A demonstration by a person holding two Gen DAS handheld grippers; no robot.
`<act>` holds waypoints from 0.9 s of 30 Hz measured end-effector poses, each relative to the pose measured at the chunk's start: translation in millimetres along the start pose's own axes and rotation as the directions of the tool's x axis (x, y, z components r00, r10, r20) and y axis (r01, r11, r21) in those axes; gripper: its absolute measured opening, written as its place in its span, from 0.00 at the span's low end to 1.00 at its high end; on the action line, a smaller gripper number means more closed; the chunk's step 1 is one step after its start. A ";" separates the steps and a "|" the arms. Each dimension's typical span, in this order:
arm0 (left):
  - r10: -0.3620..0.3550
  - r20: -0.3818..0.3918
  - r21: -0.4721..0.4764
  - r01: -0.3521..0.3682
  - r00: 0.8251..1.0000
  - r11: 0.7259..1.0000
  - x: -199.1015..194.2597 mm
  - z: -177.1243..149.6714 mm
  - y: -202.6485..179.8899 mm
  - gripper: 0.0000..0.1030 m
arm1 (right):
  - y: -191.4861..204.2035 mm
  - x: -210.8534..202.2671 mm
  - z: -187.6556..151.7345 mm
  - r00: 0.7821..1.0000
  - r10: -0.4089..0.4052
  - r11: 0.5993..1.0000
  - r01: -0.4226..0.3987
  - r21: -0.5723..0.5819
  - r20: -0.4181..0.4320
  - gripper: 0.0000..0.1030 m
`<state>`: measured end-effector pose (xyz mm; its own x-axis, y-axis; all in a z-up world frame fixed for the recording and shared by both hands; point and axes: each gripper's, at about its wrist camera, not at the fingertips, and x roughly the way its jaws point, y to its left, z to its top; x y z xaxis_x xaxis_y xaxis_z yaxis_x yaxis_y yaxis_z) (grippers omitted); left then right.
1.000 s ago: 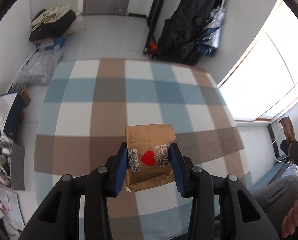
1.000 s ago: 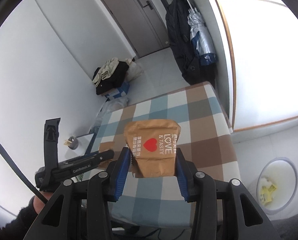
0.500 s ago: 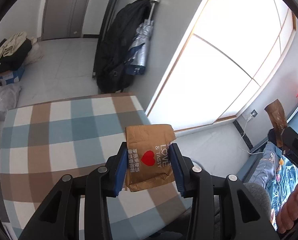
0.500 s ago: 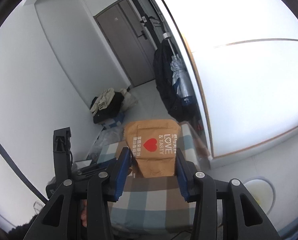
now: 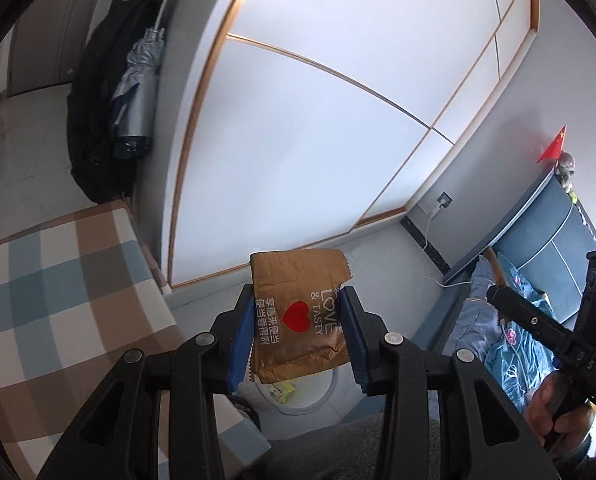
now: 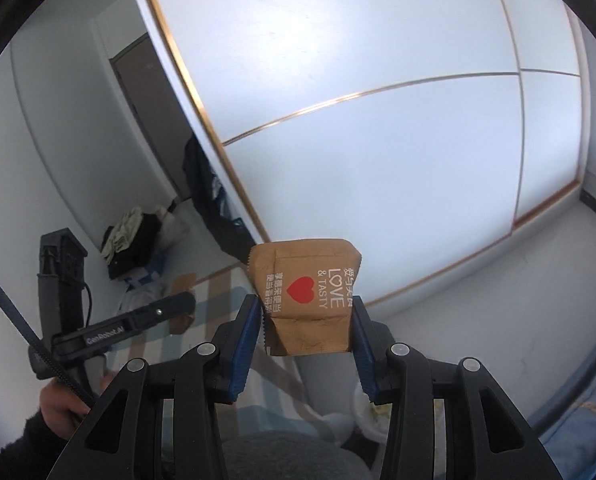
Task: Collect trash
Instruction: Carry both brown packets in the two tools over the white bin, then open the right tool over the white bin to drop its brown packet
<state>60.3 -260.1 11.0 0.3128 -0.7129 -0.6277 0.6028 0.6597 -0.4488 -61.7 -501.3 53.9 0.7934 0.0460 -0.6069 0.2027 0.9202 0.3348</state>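
My left gripper point(image 5: 298, 332) is shut on a brown paper packet point(image 5: 298, 300) with a red heart and "LOVE & TASTY" print, held in the air above a white round trash bin point(image 5: 298, 400) on the floor, which holds yellow scraps. My right gripper point(image 6: 306, 332) is shut on a second brown packet point(image 6: 306, 292) of the same kind, held in the air. The bin's rim point(image 6: 362, 416) shows low in the right wrist view, mostly hidden behind the fingers. The right gripper also shows at the right edge of the left wrist view point(image 5: 494, 292).
The checked-cloth table point(image 5: 58, 288) lies to the left; it also shows in the right wrist view point(image 6: 226, 292). A white wardrobe point(image 5: 318, 120) fills the background. A black backpack and umbrella point(image 5: 114, 104) hang by it. A blue bed point(image 5: 530, 304) is at right.
Both grippers have swung right, away from the table and toward the wardrobe and floor, each still holding its packet. The left packet now hangs over the bin.
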 end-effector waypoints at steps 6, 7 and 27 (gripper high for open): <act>-0.070 -0.102 0.001 0.070 0.992 0.998 45.9 -2.7 -18.4 0.35 | -51.9 19.5 -17.9 0.994 -0.084 0.995 0.088 0.053 -0.071 0.41; -0.076 -0.119 0.002 0.076 0.990 0.997 54.4 -4.0 -21.6 0.35 | -63.0 24.2 -22.0 0.992 -0.091 0.993 0.097 0.068 -0.087 0.41; -0.075 -0.385 -0.093 0.042 0.920 0.995 166.4 -25.6 -18.2 0.35 | -157.6 162.0 -109.4 0.914 0.045 0.969 0.058 0.240 -0.404 0.43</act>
<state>82.5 -384.6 -101.6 -0.0397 -0.6138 -0.7885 0.5443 0.6485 -0.5322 -27.9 -596.4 -176.1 0.5025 0.2401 -0.8306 0.3804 0.8013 0.4618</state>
